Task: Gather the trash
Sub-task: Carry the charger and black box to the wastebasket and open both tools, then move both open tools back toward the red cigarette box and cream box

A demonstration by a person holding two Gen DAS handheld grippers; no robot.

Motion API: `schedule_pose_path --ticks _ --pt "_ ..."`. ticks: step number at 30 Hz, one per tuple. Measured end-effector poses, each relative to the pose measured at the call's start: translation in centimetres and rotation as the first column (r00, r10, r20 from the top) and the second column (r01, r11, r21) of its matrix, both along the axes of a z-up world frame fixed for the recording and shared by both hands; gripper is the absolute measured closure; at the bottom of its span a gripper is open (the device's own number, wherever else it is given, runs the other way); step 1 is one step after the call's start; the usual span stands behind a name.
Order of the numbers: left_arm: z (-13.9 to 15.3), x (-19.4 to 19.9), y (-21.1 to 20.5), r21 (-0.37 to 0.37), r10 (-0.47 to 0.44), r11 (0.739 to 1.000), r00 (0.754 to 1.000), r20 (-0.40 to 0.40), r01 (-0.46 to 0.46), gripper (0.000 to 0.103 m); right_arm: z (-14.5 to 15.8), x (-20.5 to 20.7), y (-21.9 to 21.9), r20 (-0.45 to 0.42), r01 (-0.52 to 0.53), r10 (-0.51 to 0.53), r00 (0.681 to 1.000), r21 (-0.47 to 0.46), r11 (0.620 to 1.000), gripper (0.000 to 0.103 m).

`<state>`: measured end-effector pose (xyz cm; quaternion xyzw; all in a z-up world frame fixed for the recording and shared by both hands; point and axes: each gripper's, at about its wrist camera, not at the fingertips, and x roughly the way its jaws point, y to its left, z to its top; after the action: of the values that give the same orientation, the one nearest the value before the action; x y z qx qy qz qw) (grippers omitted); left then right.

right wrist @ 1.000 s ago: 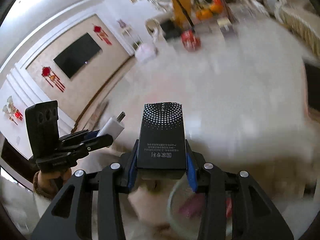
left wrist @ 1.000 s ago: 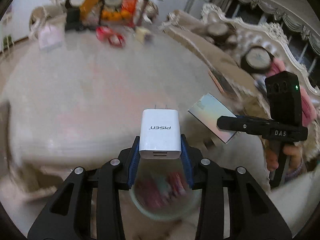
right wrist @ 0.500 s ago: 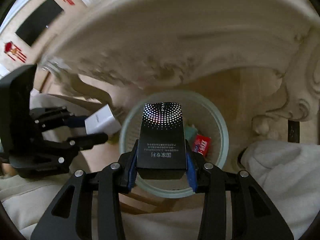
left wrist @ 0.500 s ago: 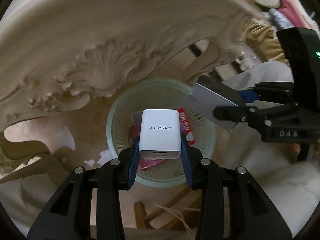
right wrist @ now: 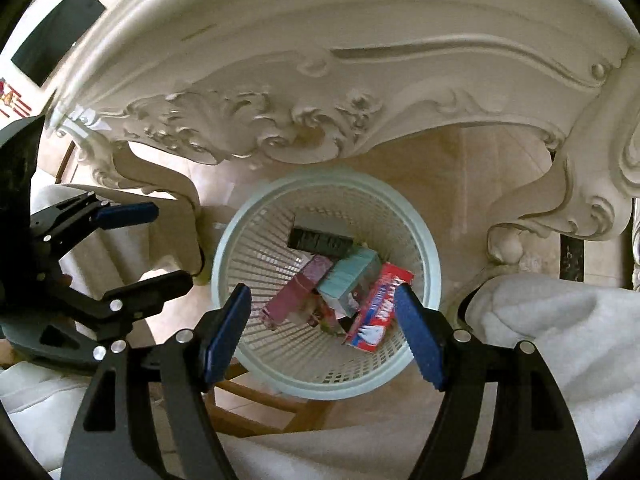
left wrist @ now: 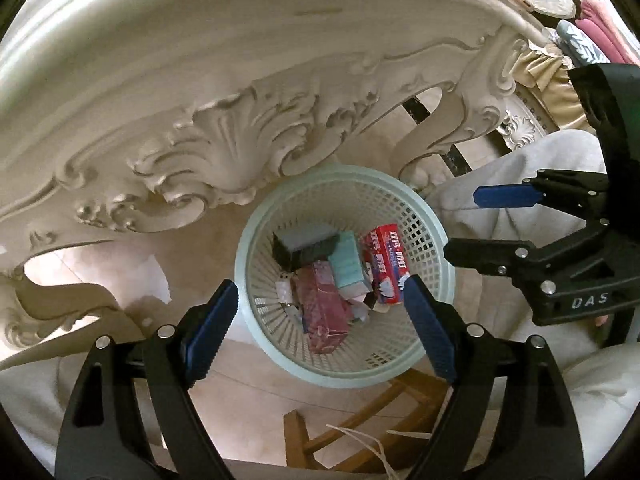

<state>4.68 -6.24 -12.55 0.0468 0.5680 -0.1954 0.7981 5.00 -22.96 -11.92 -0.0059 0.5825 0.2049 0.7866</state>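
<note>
A pale green mesh waste basket (left wrist: 434, 236) stands on the floor under the table edge; it also shows in the right wrist view (right wrist: 430, 264). Inside lie a black box (left wrist: 304, 250), a teal box (left wrist: 348, 266), a red box (left wrist: 386, 268) and a pink box (left wrist: 324, 308). My left gripper (left wrist: 320, 304) is open and empty above the basket. My right gripper (right wrist: 322, 310) is open and empty above it too. Each gripper shows in the other's view, the right gripper (left wrist: 476, 224) and the left gripper (right wrist: 160, 244), both with jaws apart. The white charger is not visible.
The carved cream table apron (left wrist: 224, 136) and its curved legs (right wrist: 532, 216) overhang the basket. A wooden stool frame (left wrist: 360, 420) sits below. The person's light trousers (right wrist: 540, 320) flank the basket. A sofa with cushions (left wrist: 560, 40) is at the far right.
Both grippers have opened. The white charger left my left gripper and the black box left my right gripper. The black box now lies in the basket.
</note>
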Motion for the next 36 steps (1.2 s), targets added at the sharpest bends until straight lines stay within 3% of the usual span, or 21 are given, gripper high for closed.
schedule_pose_path --ticks 3,6,8,10,14,18,21,23,29,36 --pt "1.9 -0.6 0.2 -0.023 -0.013 1.0 1.0 0.015 0.014 0.02 1.9 -0.5 0.5 0.005 -0.048 0.047 0.999 0.038 0.998 0.033" --pt "5.6 -1.4 1.2 -0.089 -0.041 0.995 0.998 0.046 0.045 0.02 6.1 -0.9 0.8 0.056 -0.111 0.104 0.993 0.142 0.984 0.033" --pt "8.2 -1.5 1.6 -0.134 -0.055 0.989 0.996 0.066 0.063 0.02 9.1 -0.7 0.6 0.118 -0.129 0.11 0.987 0.173 0.976 0.033" --pt "11.7 -1.0 3.0 -0.144 -0.043 0.988 0.991 0.131 0.062 0.02 13.3 0.6 0.0 0.244 -0.133 0.083 0.966 0.193 0.972 0.033" --pt "16.6 3.4 6.0 -0.119 0.056 0.993 0.963 0.262 -0.025 0.016 18.2 6.2 -1.3 0.446 -0.032 -0.035 0.894 0.143 0.989 0.03" --pt "19.7 11.1 8.6 -0.104 0.201 0.979 0.91 0.363 -0.175 0.015 20.0 14.0 -1.4 0.528 0.065 -0.12 0.841 0.121 0.991 0.029" --pt "20.5 17.9 9.7 -0.107 0.283 0.959 0.876 0.389 -0.263 0.015 20.3 19.7 -0.4 0.587 0.105 -0.122 0.801 0.063 0.992 0.029" --pt "20.4 22.5 10.0 -0.103 0.328 0.944 0.864 0.381 -0.314 0.015 20.3 24.2 0.7 0.595 0.12 -0.121 0.795 0.041 0.992 0.029" --pt "18.5 34.5 11.0 -0.141 0.484 0.875 0.819 0.308 -0.463 0.015 18.9 33.9 2.8 0.562 0.161 -0.127 0.818 -0.012 0.987 0.029" --pt "16.3 43.8 9.7 -0.13 0.541 0.841 0.805 0.246 -0.525 0.015 17.1 40.2 3.7 0.525 0.188 -0.134 0.841 -0.05 0.981 0.029"
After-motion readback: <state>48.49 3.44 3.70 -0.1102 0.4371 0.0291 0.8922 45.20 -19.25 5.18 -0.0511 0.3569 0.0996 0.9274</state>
